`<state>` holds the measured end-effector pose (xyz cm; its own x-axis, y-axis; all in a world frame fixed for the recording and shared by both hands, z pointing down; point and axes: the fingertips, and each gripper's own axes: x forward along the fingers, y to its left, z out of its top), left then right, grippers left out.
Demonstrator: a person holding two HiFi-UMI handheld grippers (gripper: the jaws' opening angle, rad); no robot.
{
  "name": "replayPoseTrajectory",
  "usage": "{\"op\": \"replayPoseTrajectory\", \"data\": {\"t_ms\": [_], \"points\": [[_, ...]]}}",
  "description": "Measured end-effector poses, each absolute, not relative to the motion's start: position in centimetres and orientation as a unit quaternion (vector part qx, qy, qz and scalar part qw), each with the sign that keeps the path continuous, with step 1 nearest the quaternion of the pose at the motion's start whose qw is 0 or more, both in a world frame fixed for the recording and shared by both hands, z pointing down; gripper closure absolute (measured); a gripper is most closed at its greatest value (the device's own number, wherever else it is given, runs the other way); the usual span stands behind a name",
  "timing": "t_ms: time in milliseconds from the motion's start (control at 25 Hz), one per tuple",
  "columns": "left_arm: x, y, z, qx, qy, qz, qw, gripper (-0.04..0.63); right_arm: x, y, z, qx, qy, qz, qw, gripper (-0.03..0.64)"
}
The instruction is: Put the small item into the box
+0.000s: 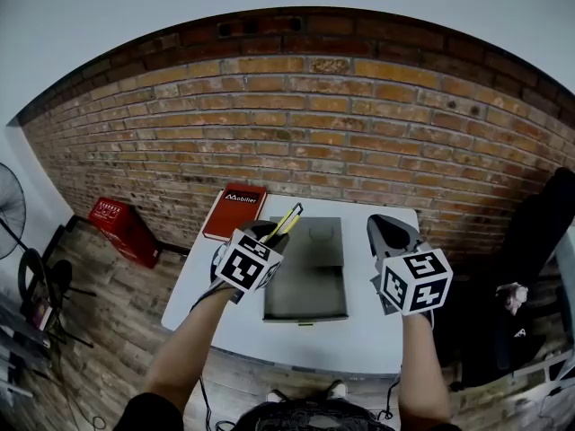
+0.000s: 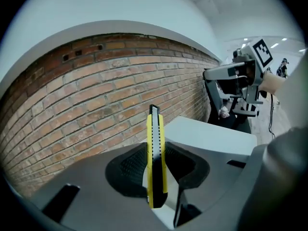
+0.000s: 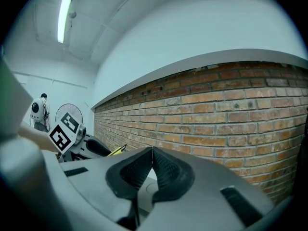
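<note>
Transport step, I judge: the left hand-held gripper (image 1: 268, 233) clamps a yellow-and-black utility knife (image 2: 155, 143) above the white bench (image 1: 377, 330), just off the flat grey box's (image 1: 307, 287) far-left corner. The right hand-held gripper (image 3: 152, 154) has its jaws together, empty. Next: carry over box, lower, release.

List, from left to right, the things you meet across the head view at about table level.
In order: fan → red crate → red book → grey box → right claw. The left claw, shut on a yellow knife, overlaps the book and the box, so it is left out.
</note>
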<state>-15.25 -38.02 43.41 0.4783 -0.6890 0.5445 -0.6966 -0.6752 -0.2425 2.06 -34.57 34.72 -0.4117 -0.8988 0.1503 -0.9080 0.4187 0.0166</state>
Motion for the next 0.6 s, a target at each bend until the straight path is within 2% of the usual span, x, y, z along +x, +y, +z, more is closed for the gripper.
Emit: {"op": "replayPoseTrajectory", "data": {"t_ms": [160, 600], "points": [[-14.2, -38.2, 44.5, 0.858, -0.373, 0.353, -0.022, 0.466, 1.8, -34.3, 34.7, 0.536, -0.841, 0.032, 0.071, 0.597], [-11.5, -37.5, 47.8, 0.856, -0.298, 0.421, -0.042, 0.465, 1.8, -33.6, 35.1, 0.533, -0.841, 0.032, 0.084, 0.597]]}}
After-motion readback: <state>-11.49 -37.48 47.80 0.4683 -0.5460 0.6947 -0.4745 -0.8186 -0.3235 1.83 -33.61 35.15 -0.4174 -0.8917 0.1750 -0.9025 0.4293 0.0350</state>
